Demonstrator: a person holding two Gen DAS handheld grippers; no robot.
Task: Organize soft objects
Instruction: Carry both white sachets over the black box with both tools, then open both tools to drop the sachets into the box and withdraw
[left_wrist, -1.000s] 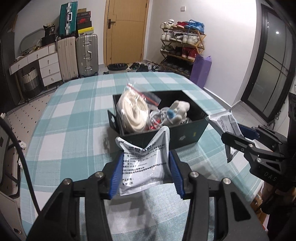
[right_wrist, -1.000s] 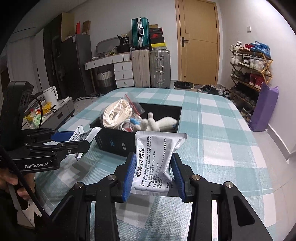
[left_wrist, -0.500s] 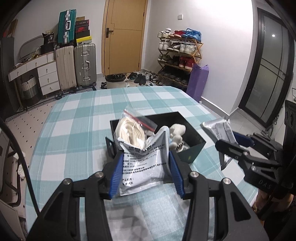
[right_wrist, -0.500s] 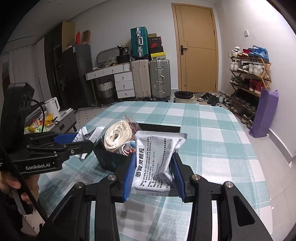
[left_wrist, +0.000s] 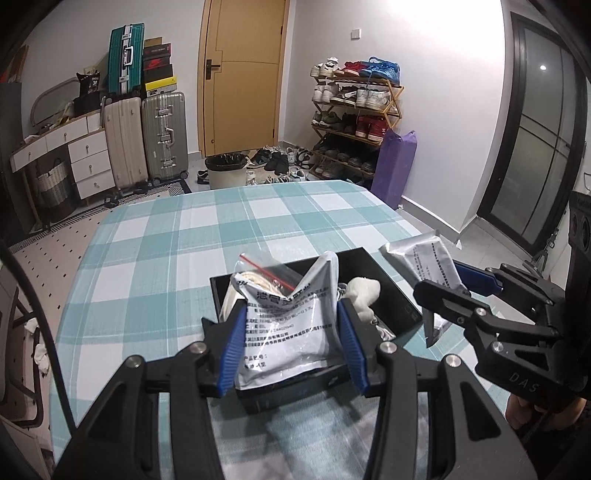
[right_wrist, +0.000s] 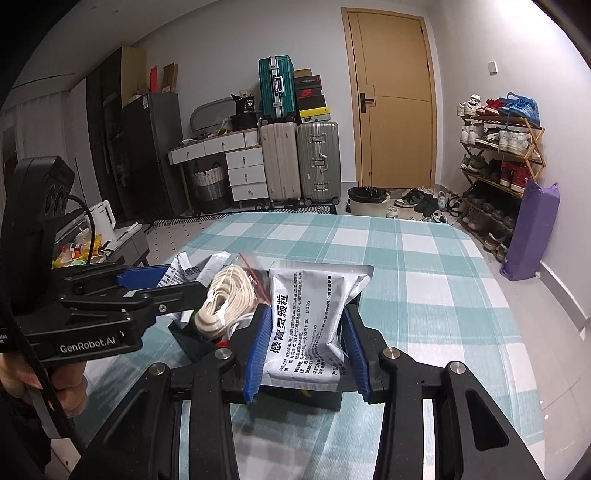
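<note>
My left gripper (left_wrist: 291, 314) is shut on a silver printed pouch (left_wrist: 288, 332), held up over the near side of a black box (left_wrist: 397, 291). The box stands on the teal checked tablecloth (left_wrist: 166, 258) and holds a zip bag of white cord (left_wrist: 258, 275) and a white plush toy (left_wrist: 364, 291). My right gripper (right_wrist: 306, 321) is shut on a second silver pouch (right_wrist: 310, 314), also above the box's (right_wrist: 188, 338) near edge. Each gripper shows in the other's view: the right one (left_wrist: 454, 286) with its pouch (left_wrist: 424, 258), the left one (right_wrist: 177, 286) with its crumpled pouch (right_wrist: 192, 267). The cord bag (right_wrist: 225, 299) sticks up beside it.
Past the table's far edge stand suitcases (left_wrist: 147, 140), a white drawer unit (left_wrist: 88, 162), a bin (left_wrist: 225, 170), a wooden door (left_wrist: 240, 77), a shoe rack (left_wrist: 354, 122) and a purple bag (left_wrist: 393, 166). A person's hand (right_wrist: 22, 373) holds the left gripper's handle.
Both grippers have risen with their pouches still gripped. The box has slid lower in both views and now lies partly behind the held pouches.
</note>
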